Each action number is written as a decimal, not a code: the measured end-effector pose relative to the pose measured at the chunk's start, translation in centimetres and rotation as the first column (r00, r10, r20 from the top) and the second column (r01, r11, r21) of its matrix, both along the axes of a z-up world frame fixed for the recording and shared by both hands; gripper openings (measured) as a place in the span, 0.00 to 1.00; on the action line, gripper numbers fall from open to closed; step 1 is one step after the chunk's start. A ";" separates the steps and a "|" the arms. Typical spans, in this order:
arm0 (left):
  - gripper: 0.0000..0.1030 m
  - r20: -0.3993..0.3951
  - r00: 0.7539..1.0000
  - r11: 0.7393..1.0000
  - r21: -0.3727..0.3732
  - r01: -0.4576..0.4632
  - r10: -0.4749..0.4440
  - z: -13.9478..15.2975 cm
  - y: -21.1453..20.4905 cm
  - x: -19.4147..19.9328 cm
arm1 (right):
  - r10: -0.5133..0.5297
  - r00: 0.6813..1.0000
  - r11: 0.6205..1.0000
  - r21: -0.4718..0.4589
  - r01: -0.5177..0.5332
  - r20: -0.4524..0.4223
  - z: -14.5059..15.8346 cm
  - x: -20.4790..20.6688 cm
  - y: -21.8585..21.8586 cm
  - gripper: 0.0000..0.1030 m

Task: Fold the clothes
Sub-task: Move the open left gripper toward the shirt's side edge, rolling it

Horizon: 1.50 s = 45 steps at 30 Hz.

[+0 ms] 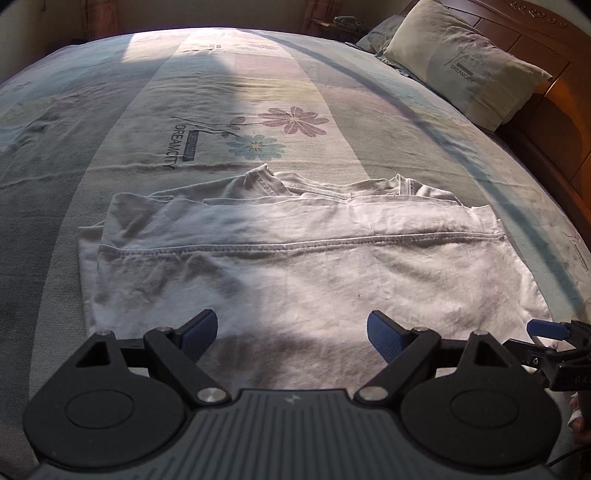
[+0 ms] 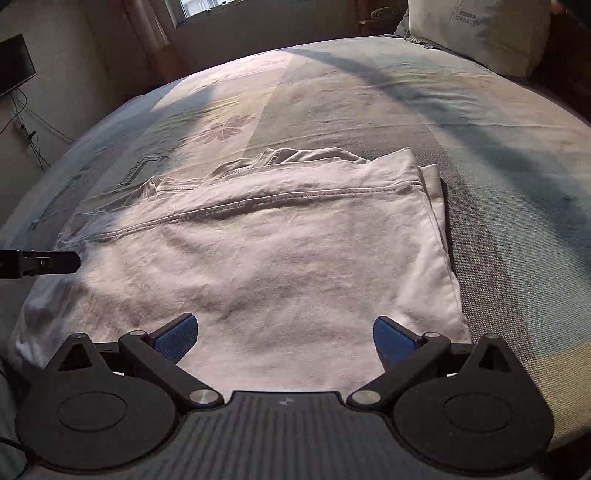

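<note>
On the bed [image 1: 92, 166], toward its near edge, a white shirt [image 1: 295, 258] is laid flat and partly folded, its lower part turned up over the body so that a stitched hem [image 1: 303, 242] runs across it from side to side. The collar [image 1: 266, 181] is seen at the far side of the shirt, pointing toward the middle of the bed. A bedsheet [image 2: 498, 184] with pale stripes, printed flowers [image 1: 295, 120] and lettering is spread beneath the shirt. Sunlight is cast in a band across the sheet and the cloth.

The left gripper [image 1: 291, 338] is held over the near part of the shirt, toward its left side, with its blue pads [image 1: 201, 334] spread wide and nothing between them but the cloth lying below; no grasp is made. Whether the pads touch the cloth cannot be told.

The right gripper [image 2: 286, 336] is held over the near part of the shirt toward the right side, its fingers likewise released and spread wide, nothing being clamped. In the left wrist view it is seen at the right edge of the frame, near the shirt's near right corner; in the right wrist view the left gripper's tip is seen at the left edge.

A pillow [image 1: 469, 62] is propped at the head of the bed against a wooden headboard [image 1: 546, 44]. A window [image 2: 207, 9] is seen beyond the far edge of the bed.
</note>
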<state>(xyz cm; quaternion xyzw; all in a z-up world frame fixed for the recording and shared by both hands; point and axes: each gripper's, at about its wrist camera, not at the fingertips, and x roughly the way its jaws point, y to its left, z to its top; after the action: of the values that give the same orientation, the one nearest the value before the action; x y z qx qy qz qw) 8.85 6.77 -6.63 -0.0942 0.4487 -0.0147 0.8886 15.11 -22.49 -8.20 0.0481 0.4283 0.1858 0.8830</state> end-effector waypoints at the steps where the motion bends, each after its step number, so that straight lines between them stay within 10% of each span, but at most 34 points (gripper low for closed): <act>1: 0.86 -0.010 1.000 1.000 -0.007 0.000 0.000 -0.3 0.1 -0.3 | -0.003 1.000 1.000 -0.005 0.003 0.001 0.2 -0.6 -0.1 1.00; 23: 0.88 -0.031 0.999 0.997 -0.078 0.007 -0.009 -0.6 2.3 -6.7 | -0.013 0.999 1.000 0.003 0.013 -0.033 0.2 -3.0 0.3 1.00; 29: 0.88 0.078 0.997 0.998 -0.066 0.003 0.002 1.1 3.0 -3.6 | -0.004 1.000 1.000 -0.001 0.004 -0.014 1.1 -3.7 0.5 1.00; 36: 0.87 0.005 0.995 0.984 -0.147 -0.100 0.102 -1.4 6.1 -3.5 | 0.007 1.000 1.000 -0.002 -0.007 0.015 2.0 -4.4 0.8 1.00; 45: 0.88 0.093 0.996 0.986 -0.165 0.027 -0.012 -0.1 3.8 0.5 | 0.059 0.998 0.998 -0.005 -0.059 0.022 1.7 -3.9 2.9 1.00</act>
<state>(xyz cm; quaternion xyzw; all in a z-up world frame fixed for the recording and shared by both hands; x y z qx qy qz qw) 9.34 10.56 -6.70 -0.1628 0.4057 -0.0653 0.8970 11.22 -19.58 -6.52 0.0314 0.4202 0.2113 0.8819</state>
